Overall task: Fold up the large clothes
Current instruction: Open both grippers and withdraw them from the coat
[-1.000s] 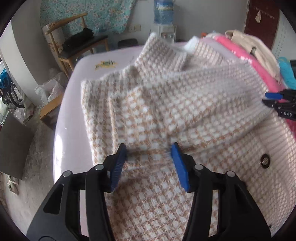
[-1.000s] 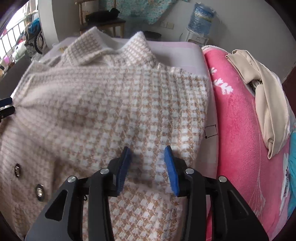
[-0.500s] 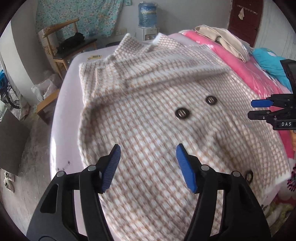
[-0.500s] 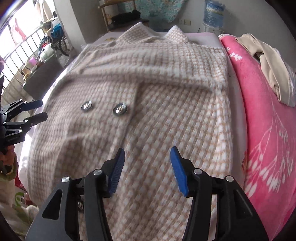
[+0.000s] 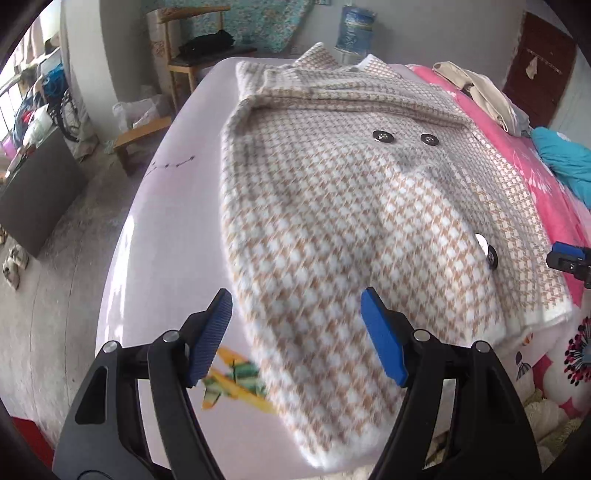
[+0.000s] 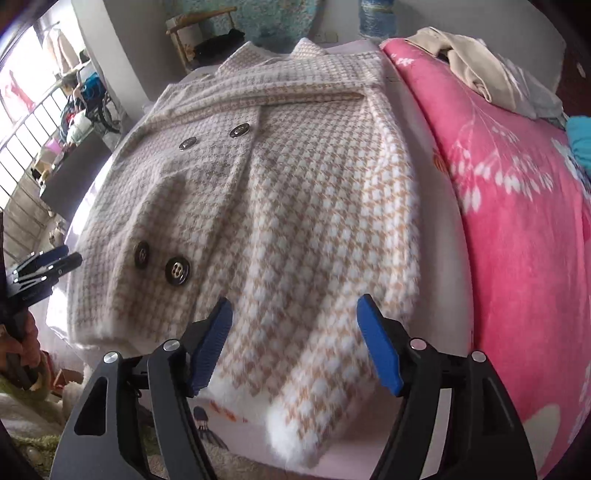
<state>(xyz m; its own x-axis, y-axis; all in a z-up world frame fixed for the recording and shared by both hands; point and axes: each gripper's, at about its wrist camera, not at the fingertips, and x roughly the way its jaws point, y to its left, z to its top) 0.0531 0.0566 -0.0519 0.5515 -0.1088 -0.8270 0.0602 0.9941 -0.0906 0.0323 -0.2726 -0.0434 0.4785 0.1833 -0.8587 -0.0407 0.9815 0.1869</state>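
The checked coat (image 5: 351, 206) lies flat on the bed (image 5: 166, 206), its long way running from the collar far off to the hem, and both the left tongs (image 5: 295, 332) and right tongs (image 6: 293, 338) hang spread and empty right over that hem

The near hem of the houndstooth coat (image 5: 332, 258) was motion-blurred in the left wrist view, and the printed figure on the sheet (image 5: 173, 229) beside it was smeared beyond reading. The right gripper (image 5: 570, 258) was cut off by the frame's edge, its jaws unreadable. In the right wrist view, the water bottle (image 6: 377, 18) was cropped at the top.
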